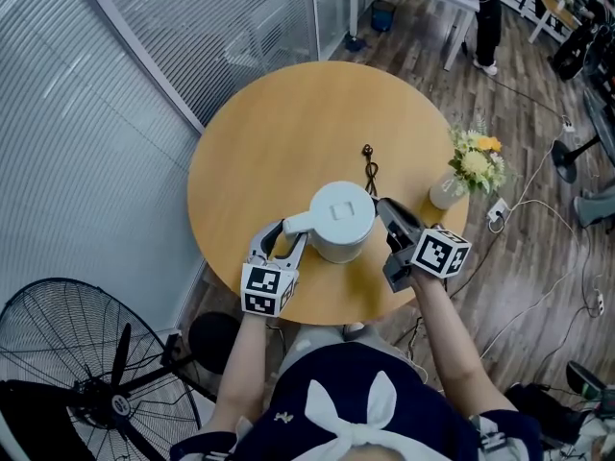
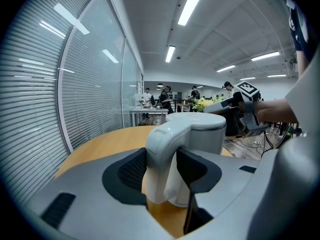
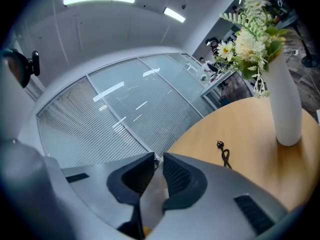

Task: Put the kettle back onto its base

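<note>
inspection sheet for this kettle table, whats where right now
surface: round wooden table
job's things: white kettle upright near the front edge; base not made out
clutter: vase of flowers at the right rim
grippers: left gripper shut on the kettle handle; right gripper beside the kettle, jaws nearly together, grip unclear
cables: black cord with plug on the table; power strip on the floor
surroundings: fan, glass partition, person at a far desk

No lettering, brand, number or sign is legible on anything in these views.
</note>
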Demonstrator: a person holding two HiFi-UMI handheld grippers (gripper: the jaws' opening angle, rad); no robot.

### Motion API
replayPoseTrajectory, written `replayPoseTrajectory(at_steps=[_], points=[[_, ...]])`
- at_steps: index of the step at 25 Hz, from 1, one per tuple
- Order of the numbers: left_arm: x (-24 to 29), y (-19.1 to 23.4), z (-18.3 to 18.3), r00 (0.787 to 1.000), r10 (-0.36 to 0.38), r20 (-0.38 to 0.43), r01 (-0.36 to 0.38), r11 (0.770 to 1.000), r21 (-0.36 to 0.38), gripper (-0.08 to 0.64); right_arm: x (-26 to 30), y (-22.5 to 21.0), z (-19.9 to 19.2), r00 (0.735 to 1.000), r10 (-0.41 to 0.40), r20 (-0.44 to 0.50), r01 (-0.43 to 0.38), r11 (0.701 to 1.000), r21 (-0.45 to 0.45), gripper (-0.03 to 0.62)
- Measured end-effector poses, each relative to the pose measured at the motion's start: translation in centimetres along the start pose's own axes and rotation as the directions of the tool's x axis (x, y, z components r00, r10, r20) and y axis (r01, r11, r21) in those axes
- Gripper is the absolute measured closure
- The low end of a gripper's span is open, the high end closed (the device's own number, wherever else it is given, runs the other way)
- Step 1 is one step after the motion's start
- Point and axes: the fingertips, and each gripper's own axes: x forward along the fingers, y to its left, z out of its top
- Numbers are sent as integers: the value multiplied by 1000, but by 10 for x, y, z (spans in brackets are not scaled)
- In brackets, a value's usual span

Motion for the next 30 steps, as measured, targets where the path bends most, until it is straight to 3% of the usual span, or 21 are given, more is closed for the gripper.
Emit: replayPoseTrajectory(at_steps=[9,13,30], points=[[-6,-4,-13,999,13,-32,-13,1000,3,360,-3,-1,-12,999,-30,-40,29,999,-28,533],[-8,-5,-17,999,20,-27,-20,1000,3,359,-4,1,-13,1000,-6,-22,6,1000,1,537],[-9,-5,-25,998,54,-36,-53,999,5,365,-7,2,-15,1000,-15,-15,14,999,-46,537]])
